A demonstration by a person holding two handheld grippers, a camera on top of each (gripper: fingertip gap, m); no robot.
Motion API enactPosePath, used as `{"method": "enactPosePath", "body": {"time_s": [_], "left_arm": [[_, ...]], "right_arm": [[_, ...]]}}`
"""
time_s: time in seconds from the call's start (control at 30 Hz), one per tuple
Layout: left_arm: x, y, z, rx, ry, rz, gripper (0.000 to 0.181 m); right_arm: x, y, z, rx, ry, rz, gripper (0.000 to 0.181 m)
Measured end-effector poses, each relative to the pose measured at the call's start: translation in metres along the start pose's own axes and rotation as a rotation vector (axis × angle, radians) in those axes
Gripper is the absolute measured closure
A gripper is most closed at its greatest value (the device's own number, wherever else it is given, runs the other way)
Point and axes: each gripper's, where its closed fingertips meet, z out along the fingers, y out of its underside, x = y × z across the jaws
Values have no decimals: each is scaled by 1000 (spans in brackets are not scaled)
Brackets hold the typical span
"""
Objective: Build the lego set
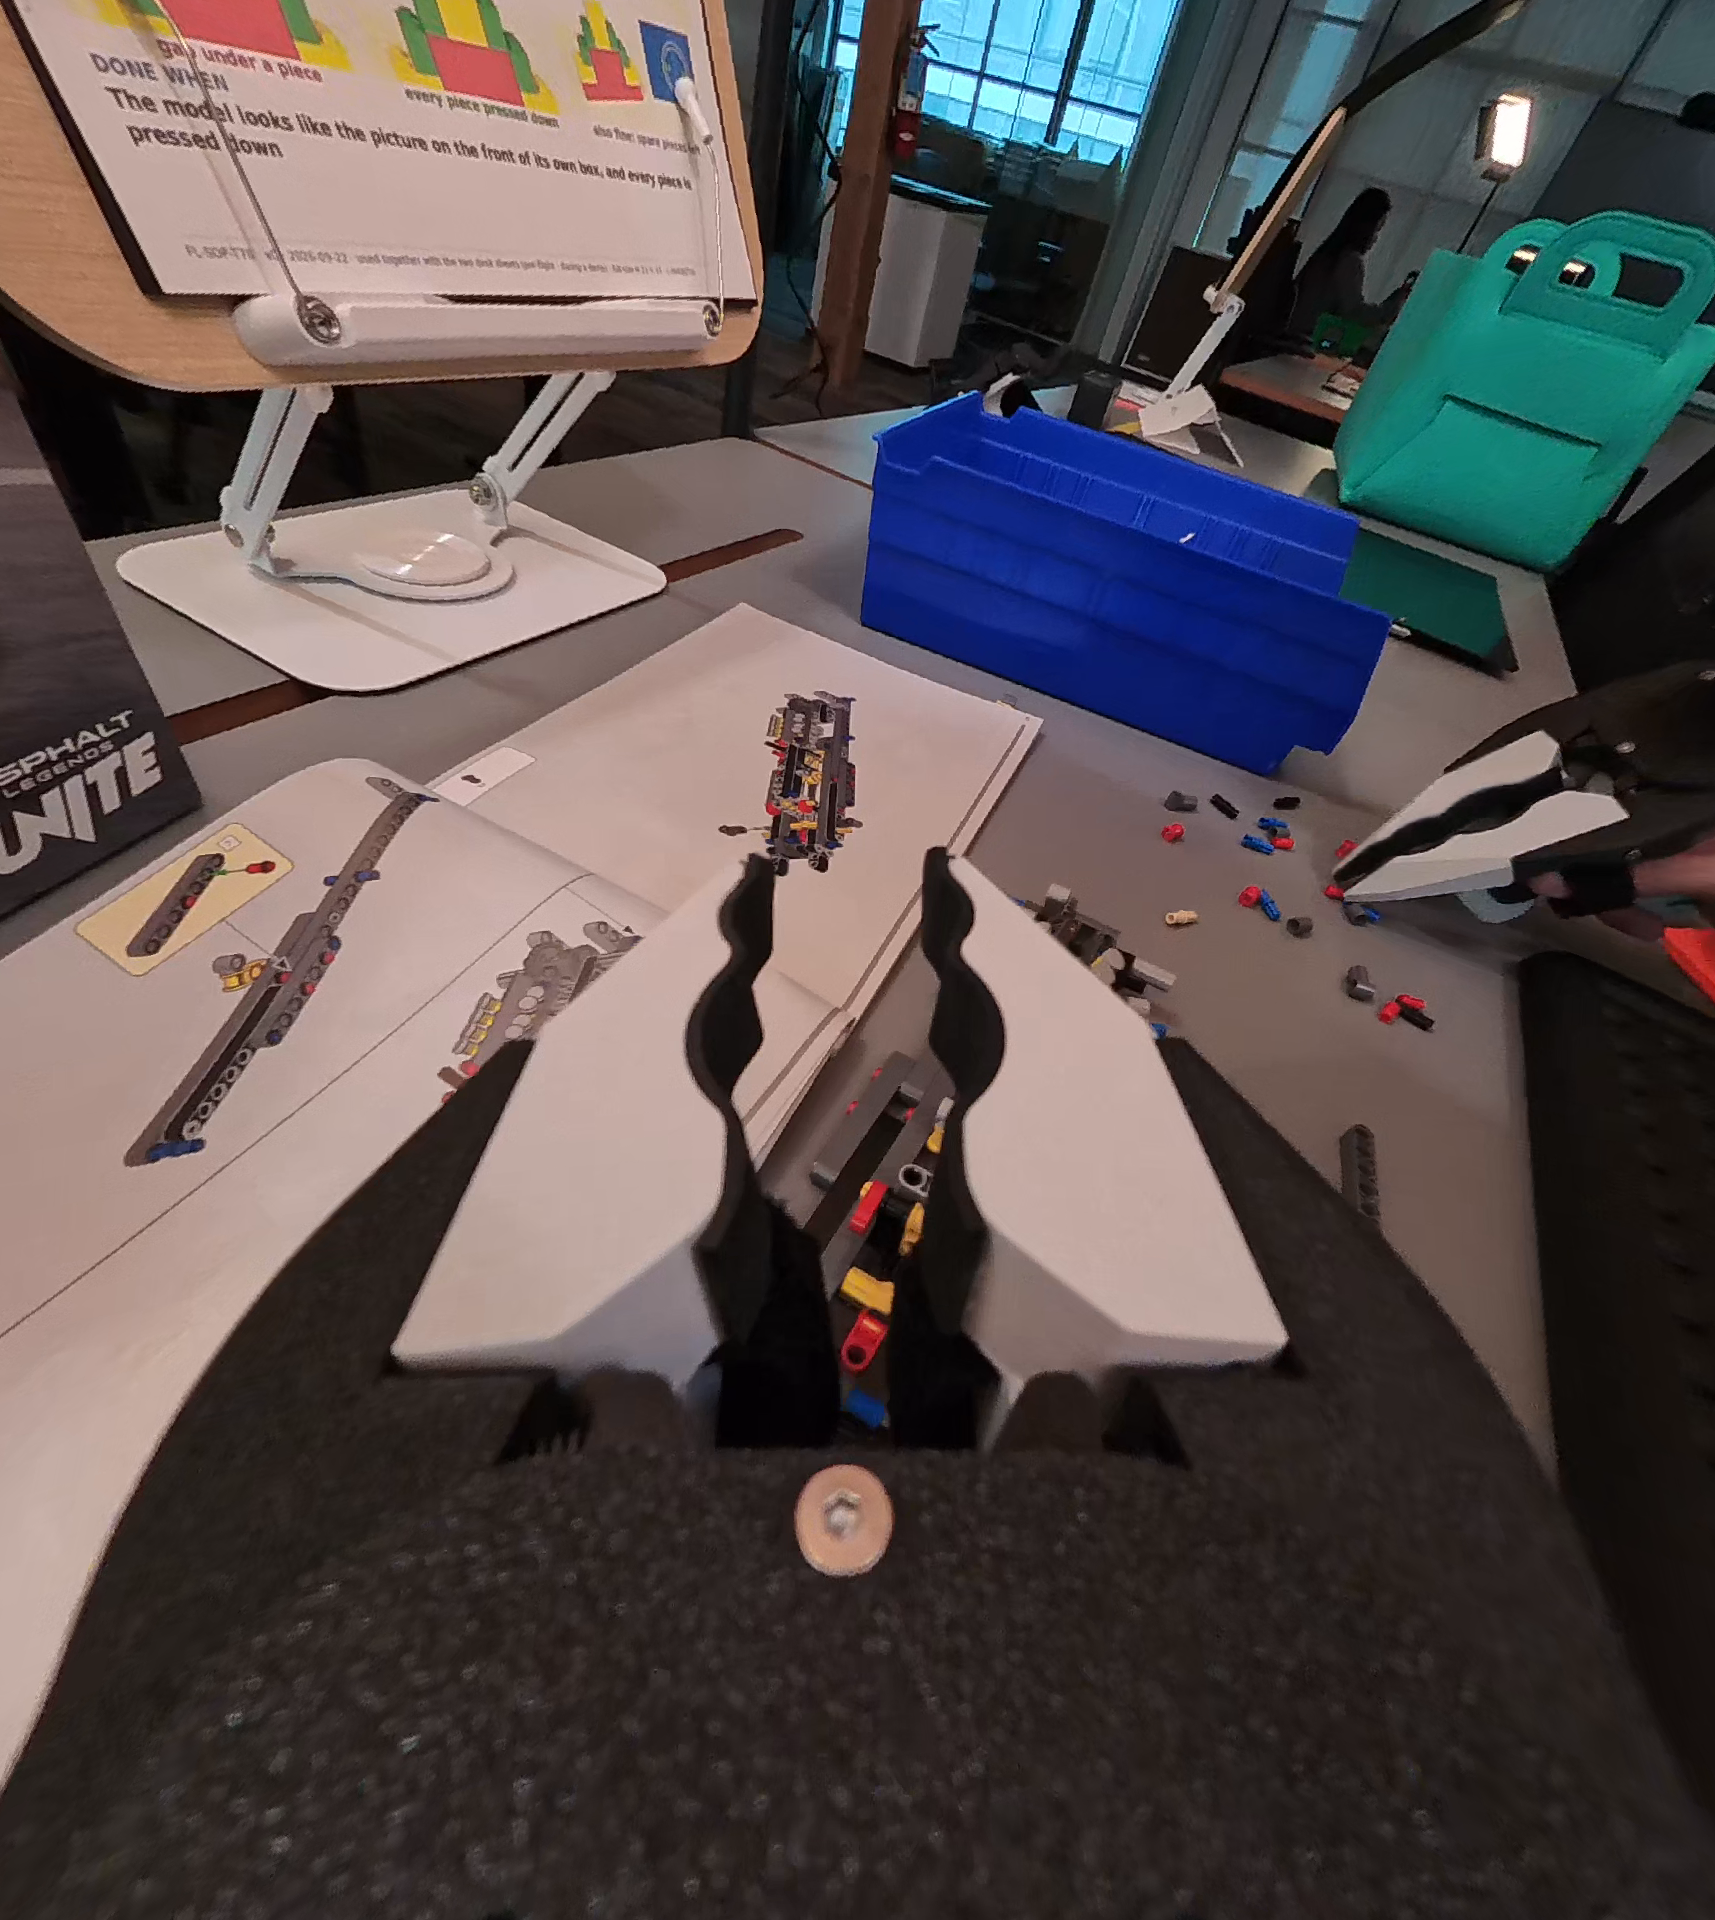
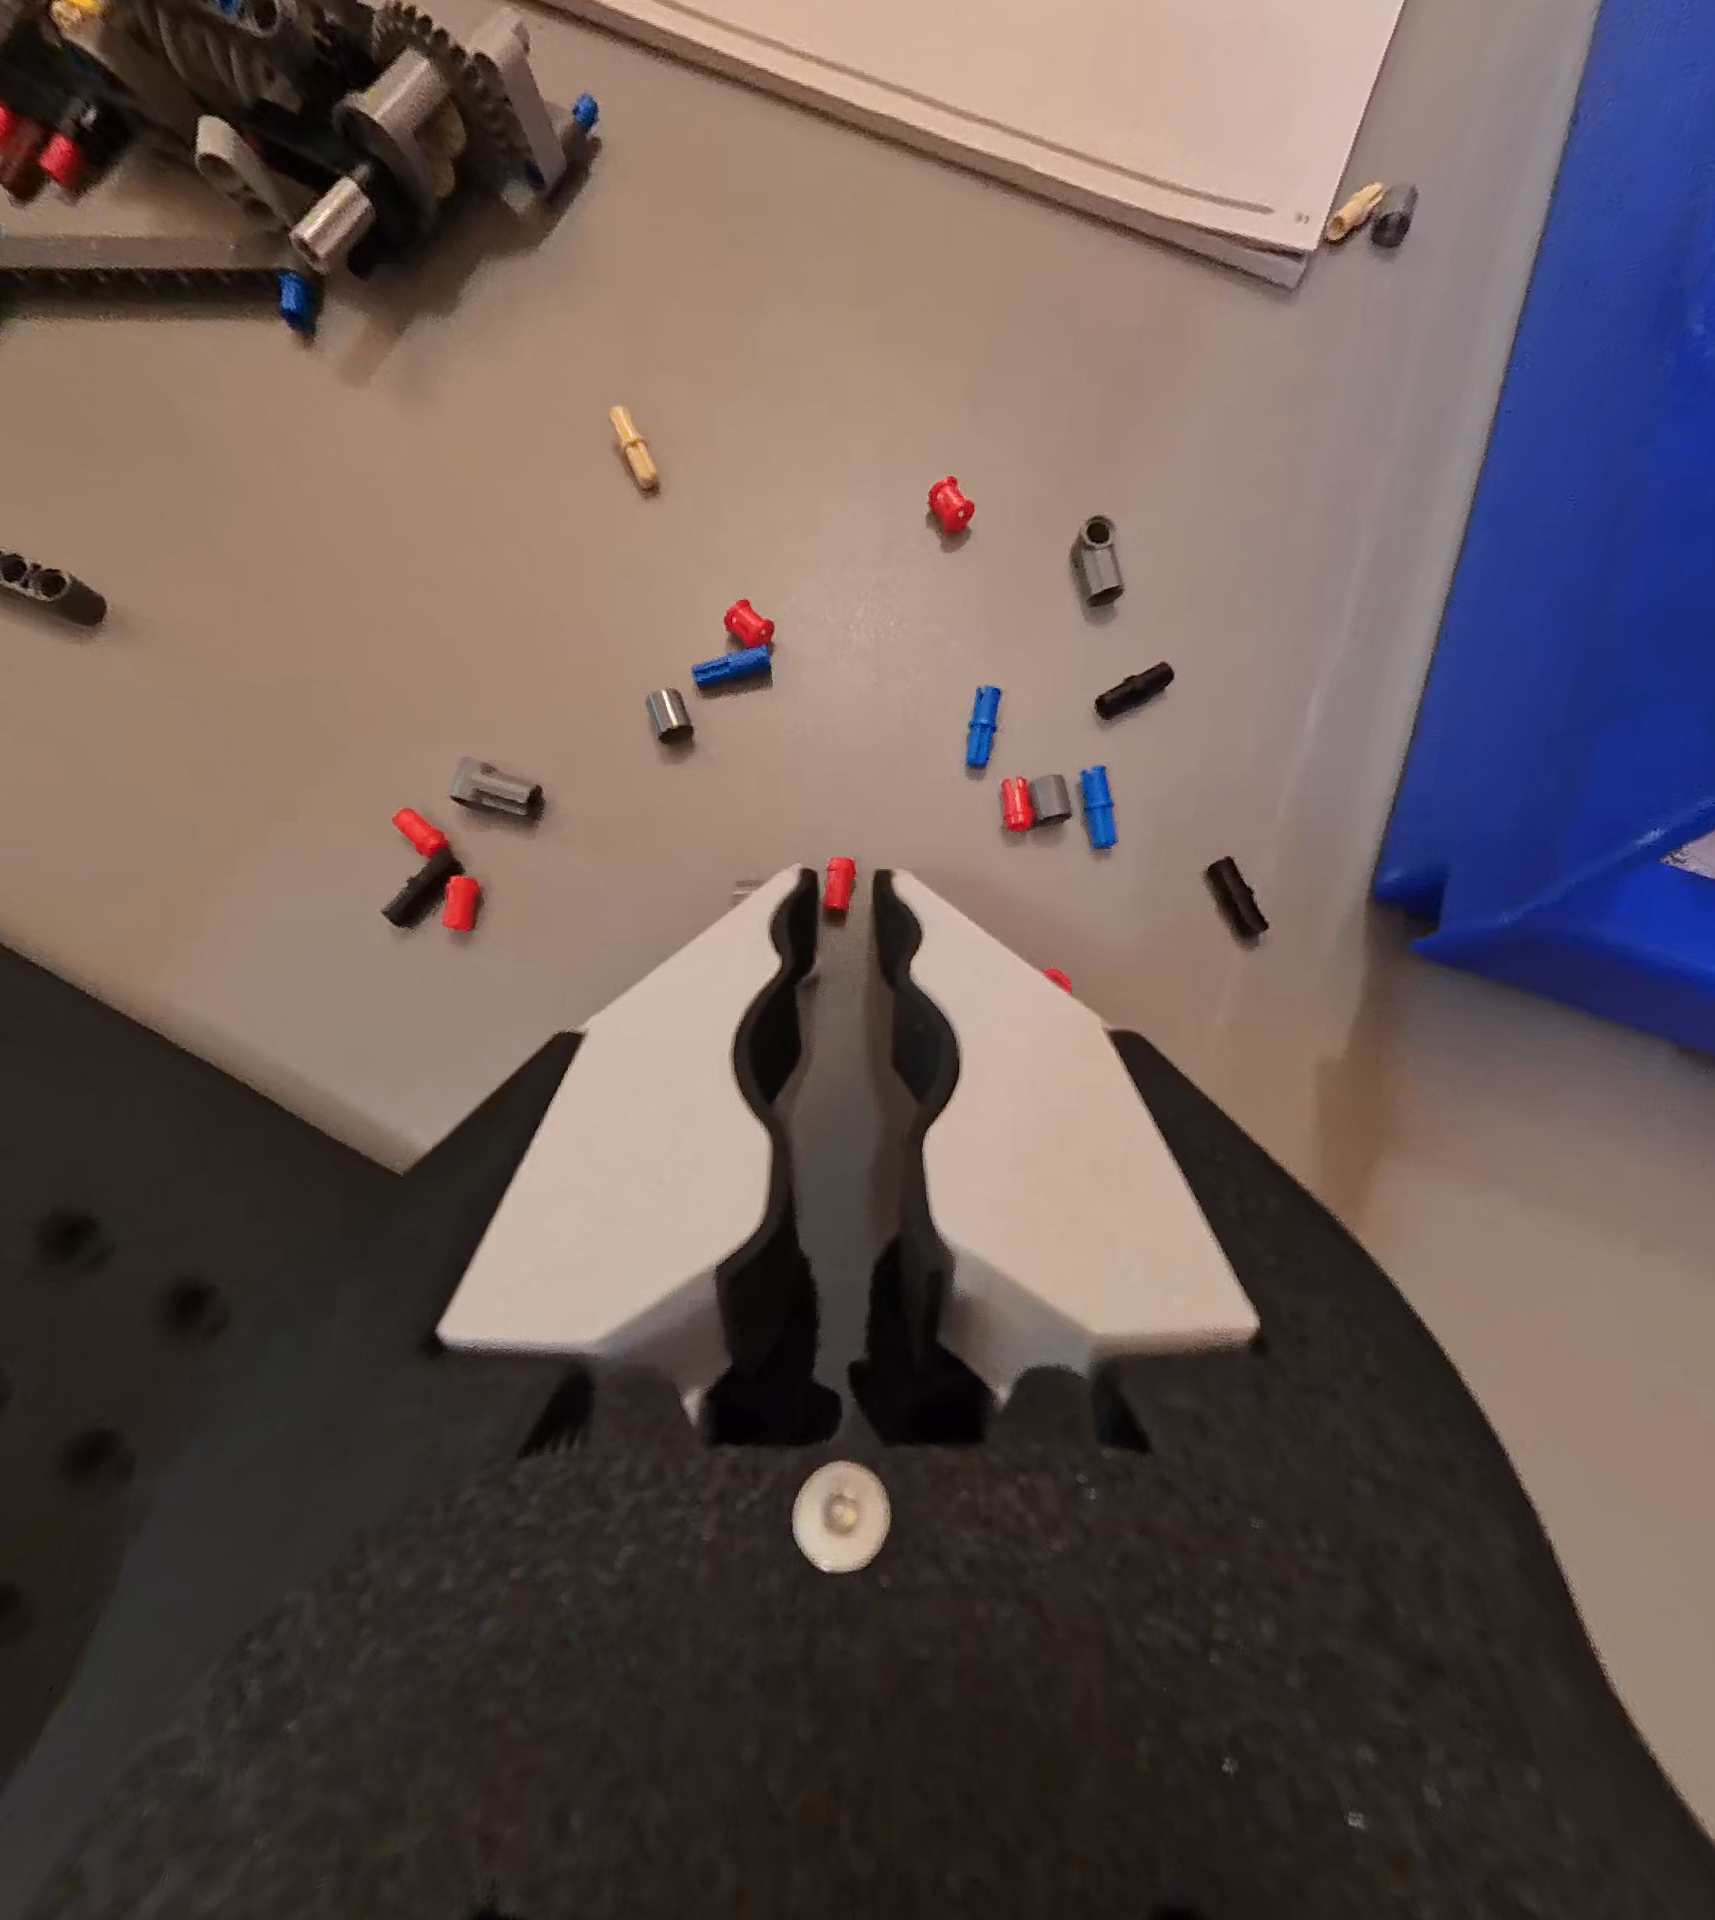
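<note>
My left gripper (image 1: 848, 868) is open and hovers over a part-built grey Lego assembly (image 1: 884, 1184) that shows between its fingers beside the open instruction booklet (image 1: 333, 997). My right gripper (image 2: 840, 881) is low on the grey table, its jaws narrowed around a small red pin (image 2: 839, 883) at the tips. It also shows in the left wrist view (image 1: 1352, 878), held by a hand among loose pins (image 1: 1258, 899). In the right wrist view, red, blue, black and grey pins (image 2: 983, 722) lie scattered ahead. The assembly (image 2: 333, 114) and a dark beam with blue pins (image 2: 105, 265) lie at upper left.
A blue bin (image 1: 1092, 592) stands right of the booklet and close to my right gripper (image 2: 1663, 520). A white book stand (image 1: 396, 592), the set's dark box (image 1: 11, 748) and a green bag (image 1: 1518, 416) stand behind. A black perforated mat (image 2: 53, 1299) lies near. Some 35 cm of space lies between my two pairs of fingers.
</note>
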Motion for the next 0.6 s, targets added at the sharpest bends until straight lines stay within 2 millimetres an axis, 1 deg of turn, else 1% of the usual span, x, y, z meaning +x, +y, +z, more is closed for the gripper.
{"method": "enactPosePath", "body": {"time_s": [0.07,0.17,0.23,0.27,0.3,0.33,0.4,0.43,0.53,0.6], "left_arm": [[-1,0,0,2,-3,-1,154],[-2,0,0,1,0,-14,154],[-1,-1,-1,7,2,-17,154],[-1,-1,-1,8,2,-15,154],[-1,-1,0,5,1,-12,154],[-1,0,0,1,2,-10,154],[0,0,0,1,5,-9,154],[1,1,1,-1,7,-8,154],[0,2,1,-10,0,-1,154],[1,0,0,-4,2,0,154]], "right_arm": [[0,3,2,-21,-5,-3,176],[-4,-1,2,-11,-27,8,178],[-12,-9,-1,12,-59,7,179],[-22,-18,-4,40,-91,-10,178],[-37,-28,-6,71,-132,-41,178],[-57,-36,-5,87,-191,-77,178],[-97,-43,2,80,-291,-145,178],[-112,-45,7,72,-313,-177,178],[-134,-49,21,58,-343,-217,178],[-137,-45,29,7,-343,-235,178]]}}
